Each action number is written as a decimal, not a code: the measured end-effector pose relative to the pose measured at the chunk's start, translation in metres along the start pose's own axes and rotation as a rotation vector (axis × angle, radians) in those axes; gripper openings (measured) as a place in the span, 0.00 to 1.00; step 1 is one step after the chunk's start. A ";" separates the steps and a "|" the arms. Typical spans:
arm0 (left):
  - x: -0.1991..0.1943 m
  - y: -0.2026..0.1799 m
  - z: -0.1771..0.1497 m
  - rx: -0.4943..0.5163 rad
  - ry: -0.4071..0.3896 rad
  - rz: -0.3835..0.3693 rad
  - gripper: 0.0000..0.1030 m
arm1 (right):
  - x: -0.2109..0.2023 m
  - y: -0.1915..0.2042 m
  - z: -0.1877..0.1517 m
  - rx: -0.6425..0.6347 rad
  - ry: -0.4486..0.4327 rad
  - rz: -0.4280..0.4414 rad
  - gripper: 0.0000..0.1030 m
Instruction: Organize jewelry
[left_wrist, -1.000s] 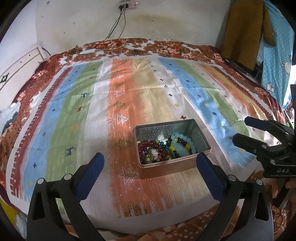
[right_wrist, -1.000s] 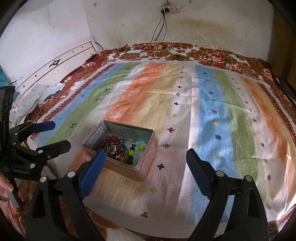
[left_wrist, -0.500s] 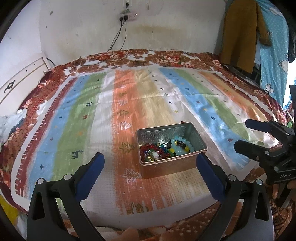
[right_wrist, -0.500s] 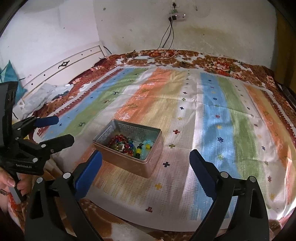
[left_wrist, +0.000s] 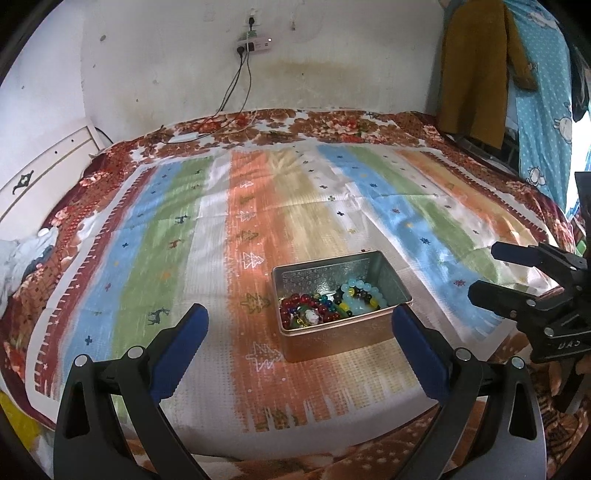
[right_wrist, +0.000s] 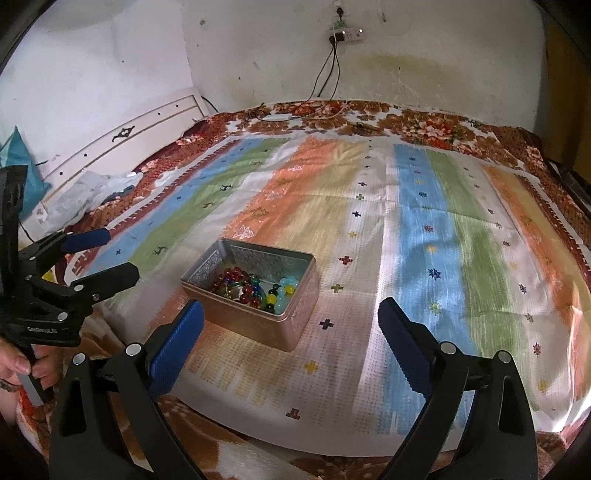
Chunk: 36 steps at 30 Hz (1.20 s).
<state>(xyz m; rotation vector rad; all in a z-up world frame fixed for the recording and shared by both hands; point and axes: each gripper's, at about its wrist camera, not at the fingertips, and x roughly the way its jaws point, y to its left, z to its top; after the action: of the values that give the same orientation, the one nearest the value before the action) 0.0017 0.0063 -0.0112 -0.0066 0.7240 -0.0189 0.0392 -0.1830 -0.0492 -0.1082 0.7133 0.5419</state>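
Note:
An open metal tin (left_wrist: 373, 332) (right_wrist: 258, 325) stands on the striped cloth near the bed's front edge. Inside lie bead bracelets: dark red beads (left_wrist: 295, 306) (right_wrist: 231, 275) at the left and pale blue beads with yellow and black ones (left_wrist: 364, 295) (right_wrist: 282, 291) at the right. My left gripper (left_wrist: 299, 317) is open and empty, held back from the tin; it also shows in the right wrist view (right_wrist: 105, 254). My right gripper (right_wrist: 291, 314) is open and empty, to the right of the tin; it also shows in the left wrist view (left_wrist: 484, 269).
The striped cloth (left_wrist: 258, 206) covers a floral bedspread (left_wrist: 332, 125). A white headboard (right_wrist: 122, 136) and crumpled cloths (right_wrist: 85, 195) are at the left. A brown garment (left_wrist: 476, 66) and a blue curtain (left_wrist: 543, 92) hang at the right. Cables (left_wrist: 236, 85) run down the wall.
Both grippers have drawn back and tilted up, so more wall shows and the tin sits lower and farther off. Both stay open and empty. The tin has not moved.

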 end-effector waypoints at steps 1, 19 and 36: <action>0.000 -0.001 0.000 0.006 -0.003 0.002 0.95 | 0.000 0.000 -0.001 0.001 0.003 -0.001 0.93; -0.002 -0.003 0.000 0.014 -0.019 0.009 0.95 | 0.002 -0.002 -0.002 0.017 0.000 -0.016 0.93; -0.003 0.000 -0.001 -0.001 -0.019 0.005 0.95 | 0.001 -0.001 -0.003 0.015 -0.005 -0.021 0.93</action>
<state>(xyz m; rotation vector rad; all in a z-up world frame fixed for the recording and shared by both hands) -0.0012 0.0064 -0.0096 -0.0060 0.7054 -0.0133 0.0391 -0.1845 -0.0521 -0.0999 0.7104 0.5167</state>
